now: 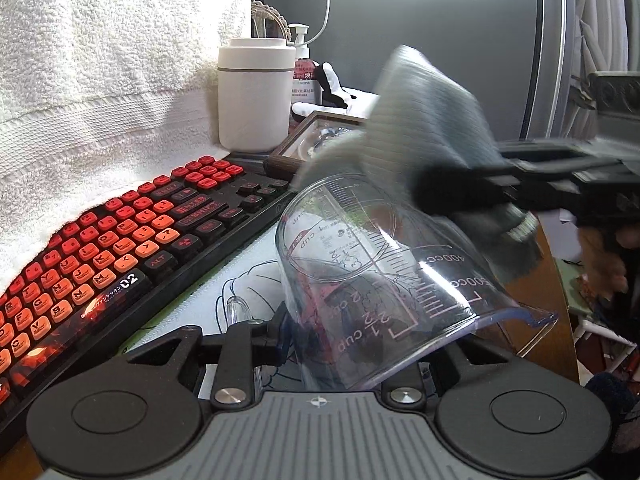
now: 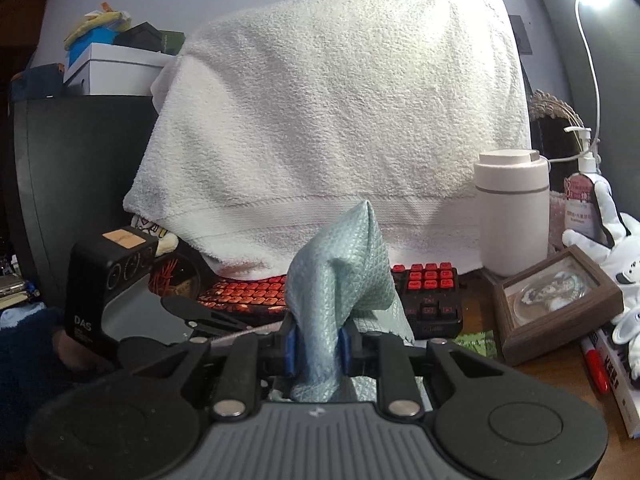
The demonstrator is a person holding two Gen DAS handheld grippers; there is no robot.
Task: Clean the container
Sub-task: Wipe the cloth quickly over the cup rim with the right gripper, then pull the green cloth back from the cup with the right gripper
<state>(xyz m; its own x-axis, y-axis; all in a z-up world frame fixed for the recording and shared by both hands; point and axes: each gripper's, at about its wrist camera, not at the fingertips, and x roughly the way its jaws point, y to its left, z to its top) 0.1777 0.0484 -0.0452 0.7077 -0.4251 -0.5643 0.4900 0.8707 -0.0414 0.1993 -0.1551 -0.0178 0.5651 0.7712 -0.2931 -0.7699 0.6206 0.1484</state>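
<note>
desk (image 2: 560, 376) | on it: keyboard (image 1: 120, 232); white canister (image 1: 254, 96); framed picture (image 2: 556, 300)

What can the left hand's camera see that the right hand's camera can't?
Only the left wrist view shows the clear measuring cup, held upside down in the left gripper. Only the right wrist view shows the stacked boxes and the red marker. Both show the cloth pinched in the right gripper, plus the white towel, the red keyboard and the white canister.
</note>
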